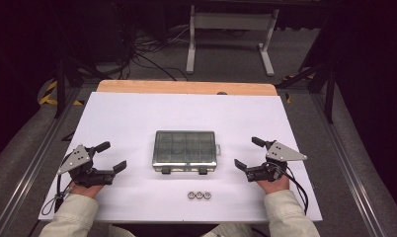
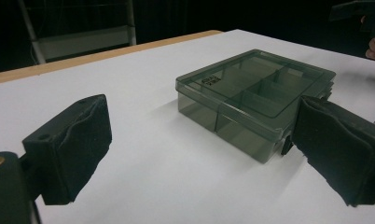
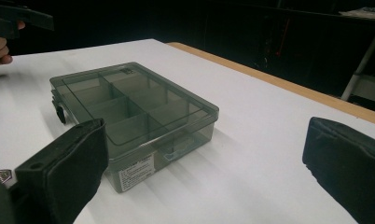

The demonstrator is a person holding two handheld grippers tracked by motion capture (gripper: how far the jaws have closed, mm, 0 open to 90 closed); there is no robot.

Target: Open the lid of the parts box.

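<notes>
A smoky clear plastic compartment box (image 1: 185, 150) lies shut in the middle of the white board (image 1: 132, 113), its two dark latches facing the person. Three small metal nuts (image 1: 199, 195) sit in a row just in front of it. My left gripper (image 1: 111, 157) rests on the board left of the box, jaws wide open with nothing between them; its own view shows the box (image 2: 253, 95) ahead between the pads. My right gripper (image 1: 248, 153) rests to the right of the box, also open and empty, with the box (image 3: 129, 109) ahead on its left.
The board lies on a wooden tabletop whose far edge (image 1: 186, 87) shows as a strip. Beyond it stand a white table frame (image 1: 231, 29) and cables on the floor. Bare board surrounds the box on all sides.
</notes>
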